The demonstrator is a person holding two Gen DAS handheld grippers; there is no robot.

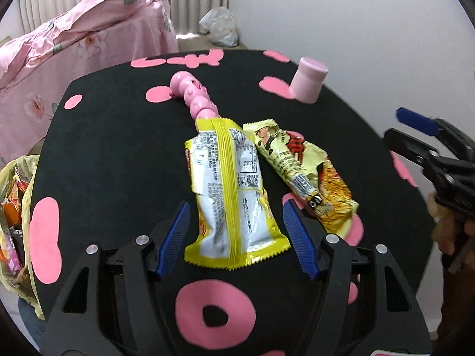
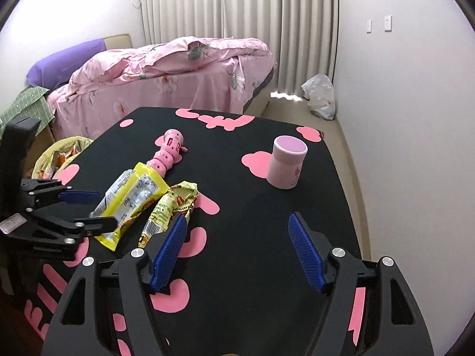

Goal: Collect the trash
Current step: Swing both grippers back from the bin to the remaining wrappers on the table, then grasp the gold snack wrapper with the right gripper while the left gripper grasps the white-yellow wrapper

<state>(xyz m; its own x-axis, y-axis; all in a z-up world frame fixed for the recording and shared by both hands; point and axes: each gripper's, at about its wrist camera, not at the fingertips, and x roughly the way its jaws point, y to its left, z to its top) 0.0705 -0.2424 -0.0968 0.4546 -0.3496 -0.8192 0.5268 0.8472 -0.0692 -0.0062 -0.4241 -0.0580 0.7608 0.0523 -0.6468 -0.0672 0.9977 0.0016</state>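
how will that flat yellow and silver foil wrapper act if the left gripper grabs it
The flat yellow and silver foil wrapper looks empty and creased, so it is probably light and floppy. Its glossy film may slip between the left gripper pads. Lying flat on the black table, it may slide when nudged.

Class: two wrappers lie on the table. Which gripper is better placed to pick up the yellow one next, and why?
Left. The left gripper is open with the yellow wrapper lying between its fingers. The right gripper is open over bare table, beside the other wrapper.
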